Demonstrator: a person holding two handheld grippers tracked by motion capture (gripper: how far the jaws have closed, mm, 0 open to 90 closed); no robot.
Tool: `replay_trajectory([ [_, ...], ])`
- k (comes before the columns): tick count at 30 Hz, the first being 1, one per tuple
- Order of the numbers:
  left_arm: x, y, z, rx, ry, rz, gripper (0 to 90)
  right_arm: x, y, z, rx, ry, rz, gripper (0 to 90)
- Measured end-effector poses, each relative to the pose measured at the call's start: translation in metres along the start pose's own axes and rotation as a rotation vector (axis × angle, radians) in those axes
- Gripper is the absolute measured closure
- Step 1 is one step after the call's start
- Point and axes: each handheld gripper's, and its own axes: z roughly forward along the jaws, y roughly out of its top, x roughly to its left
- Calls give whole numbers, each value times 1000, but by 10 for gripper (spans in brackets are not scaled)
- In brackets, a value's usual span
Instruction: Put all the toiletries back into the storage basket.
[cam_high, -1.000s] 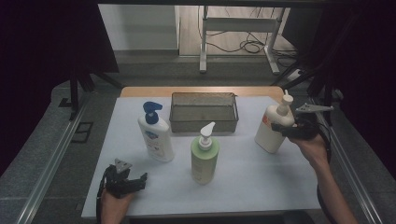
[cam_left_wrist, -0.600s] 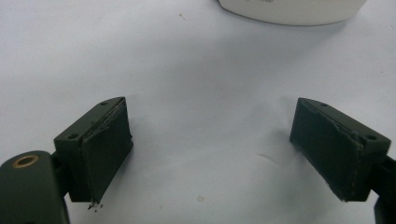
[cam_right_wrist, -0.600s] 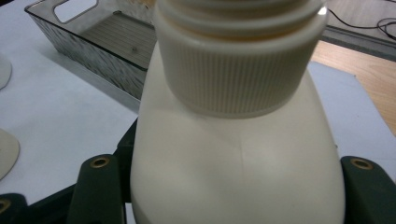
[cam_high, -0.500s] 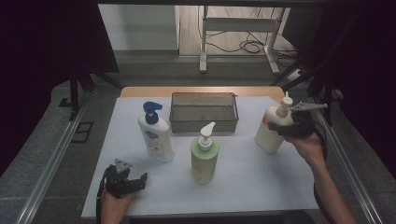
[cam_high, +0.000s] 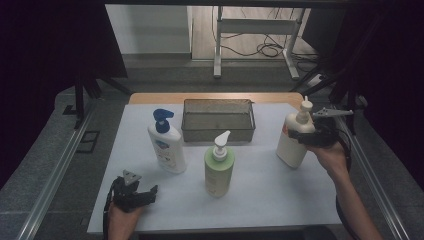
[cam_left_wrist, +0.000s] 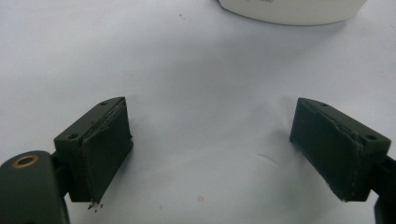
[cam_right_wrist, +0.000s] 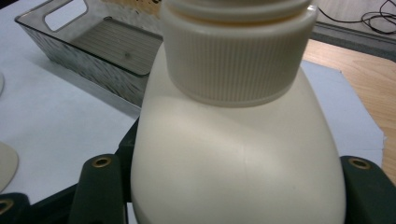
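Left gripper (cam_left_wrist: 224, 154): dark green-black blocky jaws, worn pad edges, brass rivet lower left. Right gripper (cam_high: 306, 135): black body, grey three-cornered plate, black cable. Forearms bare, no sleeves.

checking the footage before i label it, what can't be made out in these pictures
- Cream bottle: in the right gripper view its pump top is cut off by the upper edge, and its body hides the right gripper's fingers.
- White bottle: its label print is too small in the high view.
- Same bottle: cut off by the top edge in the left gripper view.
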Motion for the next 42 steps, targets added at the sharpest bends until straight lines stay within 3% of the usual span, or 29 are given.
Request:
replay_trajectory([
  [31,0,0,0,0,0,0,120,52,58,-18,-38,90,-87,381],
  [42,0,0,0,-3,0,-4,121,71,80,-16,-50,115,-117,381],
])
